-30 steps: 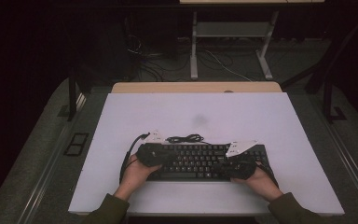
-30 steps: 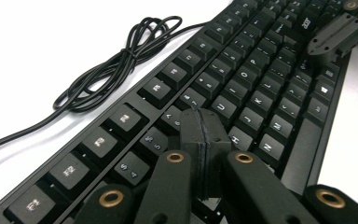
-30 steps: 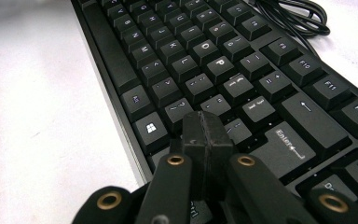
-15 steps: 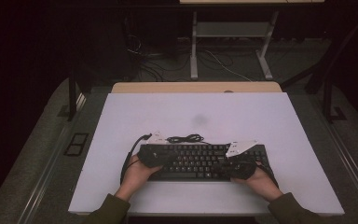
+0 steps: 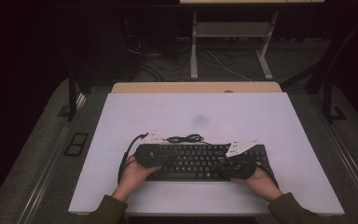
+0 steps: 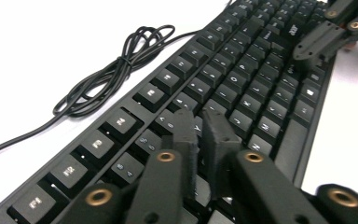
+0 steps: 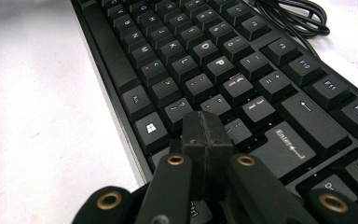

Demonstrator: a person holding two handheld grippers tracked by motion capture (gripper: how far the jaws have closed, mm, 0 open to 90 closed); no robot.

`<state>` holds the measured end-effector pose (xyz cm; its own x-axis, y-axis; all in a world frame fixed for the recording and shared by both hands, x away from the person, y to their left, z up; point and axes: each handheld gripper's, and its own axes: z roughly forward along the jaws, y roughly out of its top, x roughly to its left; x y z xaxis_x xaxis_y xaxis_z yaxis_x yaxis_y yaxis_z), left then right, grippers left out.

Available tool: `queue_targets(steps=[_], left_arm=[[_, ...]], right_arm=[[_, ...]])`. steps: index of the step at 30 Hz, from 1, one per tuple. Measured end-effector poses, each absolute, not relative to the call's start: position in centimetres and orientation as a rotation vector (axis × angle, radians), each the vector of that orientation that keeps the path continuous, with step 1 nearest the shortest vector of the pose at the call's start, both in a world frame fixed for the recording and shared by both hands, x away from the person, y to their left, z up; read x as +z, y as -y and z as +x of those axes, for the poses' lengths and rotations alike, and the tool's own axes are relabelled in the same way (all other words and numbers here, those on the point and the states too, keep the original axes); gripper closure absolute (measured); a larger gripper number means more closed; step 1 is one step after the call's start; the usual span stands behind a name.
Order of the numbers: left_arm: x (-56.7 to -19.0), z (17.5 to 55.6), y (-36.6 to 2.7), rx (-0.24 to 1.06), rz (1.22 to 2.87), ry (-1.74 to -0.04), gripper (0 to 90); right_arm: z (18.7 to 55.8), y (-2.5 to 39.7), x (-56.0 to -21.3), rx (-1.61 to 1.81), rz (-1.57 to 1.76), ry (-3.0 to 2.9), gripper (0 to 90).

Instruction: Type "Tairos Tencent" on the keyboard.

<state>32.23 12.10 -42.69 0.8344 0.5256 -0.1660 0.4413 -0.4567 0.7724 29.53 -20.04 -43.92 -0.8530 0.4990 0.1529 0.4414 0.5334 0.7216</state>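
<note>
A black keyboard (image 5: 200,161) lies on the white table (image 5: 196,112), near the front edge. Both hands hold grippers over it. My left gripper (image 5: 156,160) hovers low over the keyboard's left end. In the left gripper view, the left gripper (image 6: 199,122) has its jaws almost together above the letter keys (image 6: 242,100), with nothing between them. My right gripper (image 5: 230,168) is at the right end. In the right gripper view, the right gripper (image 7: 205,122) has its pads pressed together just above the keys beside the Enter key (image 7: 286,142). The right gripper (image 6: 326,37) also appears far off in the left gripper view.
The keyboard's cable (image 5: 184,138) lies in a tied bundle on the table just behind the keyboard, also seen as the cable (image 6: 121,65) and the cable (image 7: 293,18). A wooden strip (image 5: 196,87) runs along the table's far edge. Bare white surface spreads behind the keyboard.
The right gripper has edged slightly toward the person and inward over the keys. The left gripper and the keyboard have barely moved.
</note>
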Motion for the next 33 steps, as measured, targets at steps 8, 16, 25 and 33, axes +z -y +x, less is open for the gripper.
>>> queue_targets(steps=[8, 16, 25, 33], left_arm=[[-42.4, 31.8, -13.0, 0.132, 2.1, -0.698, 59.6], [-42.5, 31.2, -13.6, 0.145, 2.093, -0.692, 34.6], [-42.6, 30.9, -14.2, 0.152, 2.085, -0.7, 28.1], [-42.6, 30.5, -14.6, 0.159, 2.081, -0.693, 23.1]], right_arm=[[29.6, 20.1, -43.9, 1.233, 0.827, -2.692, 89.1], [29.6, 20.0, -43.9, 1.234, 0.827, -2.686, 89.1], [29.6, 20.1, -43.9, 1.23, 0.822, -2.687, 89.1], [29.6, 20.5, -43.3, 1.282, 0.824, -2.653, 88.1]])
